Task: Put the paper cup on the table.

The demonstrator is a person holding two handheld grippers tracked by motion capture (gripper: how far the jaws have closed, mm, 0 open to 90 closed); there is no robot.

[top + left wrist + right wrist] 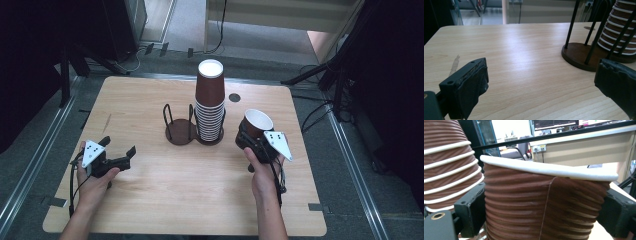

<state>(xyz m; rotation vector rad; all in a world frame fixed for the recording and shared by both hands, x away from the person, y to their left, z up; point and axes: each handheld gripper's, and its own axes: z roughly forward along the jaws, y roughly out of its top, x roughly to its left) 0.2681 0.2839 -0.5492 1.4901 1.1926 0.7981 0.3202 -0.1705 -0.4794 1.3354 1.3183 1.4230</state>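
A tall stack of upside-down brown ribbed paper cups (pixel 210 102) stands in the right ring of a dark two-ring holder (pixel 180 131) at the table's middle. My right gripper (pixel 253 140) is shut on a single brown cup (pixel 256 123) held mouth-up, just right of the stack. In the right gripper view that cup (pixel 544 205) sits squeezed between the jaws, with the stack (pixel 446 167) at the left. My left gripper (pixel 120 150) rests open near the table's left front. The left gripper view has the holder's base (pixel 580 55) ahead at right, nothing between the jaws.
The wooden table (pixel 150 185) has a small round dark hole (pixel 234 97) behind the stack and a pale scuff (pixel 106 122) at the left. Black stands and cables surround the table on the floor. The holder's left ring (pixel 176 122) holds no cups.
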